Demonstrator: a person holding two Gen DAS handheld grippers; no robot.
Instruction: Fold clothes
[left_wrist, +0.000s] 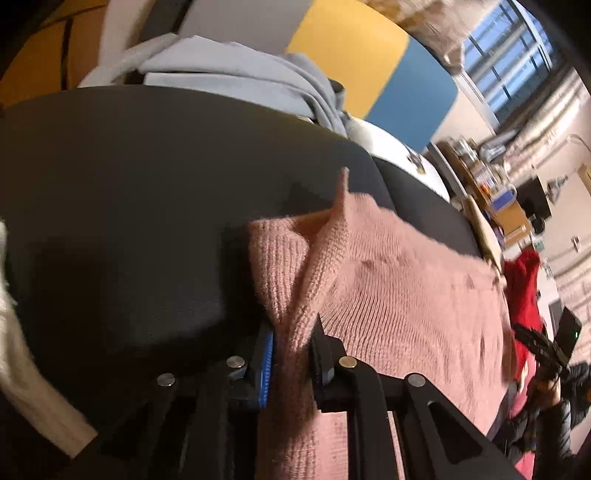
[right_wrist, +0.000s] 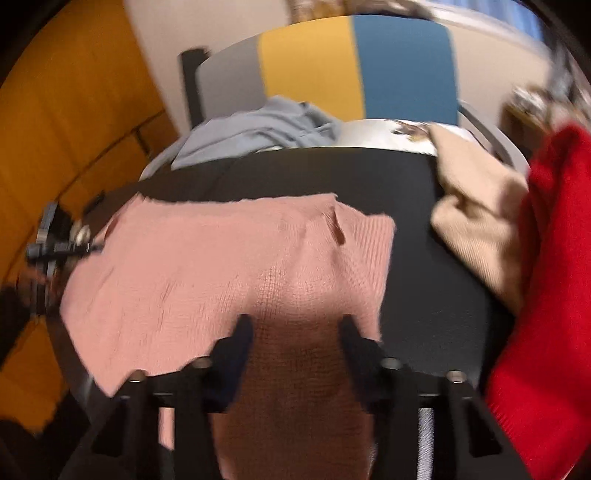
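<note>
a pink knit sweater (left_wrist: 388, 280) is pinched by the left gripper (left_wrist: 291, 354) and bunched between the half-open right gripper (right_wrist: 295, 332), where slippage is risked.

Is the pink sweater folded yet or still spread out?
Mostly spread: the pink sweater lies flat on the dark table, only one edge bunched and turned over.

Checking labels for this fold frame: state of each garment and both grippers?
pink sweater: spread on the black table, one edge bunched
left gripper: shut on the bunched edge
right gripper: sweater between its fingers, grip unclear
grey garment: crumpled, at the far edge
beige garment: crumpled
red garment: unfolded
</note>
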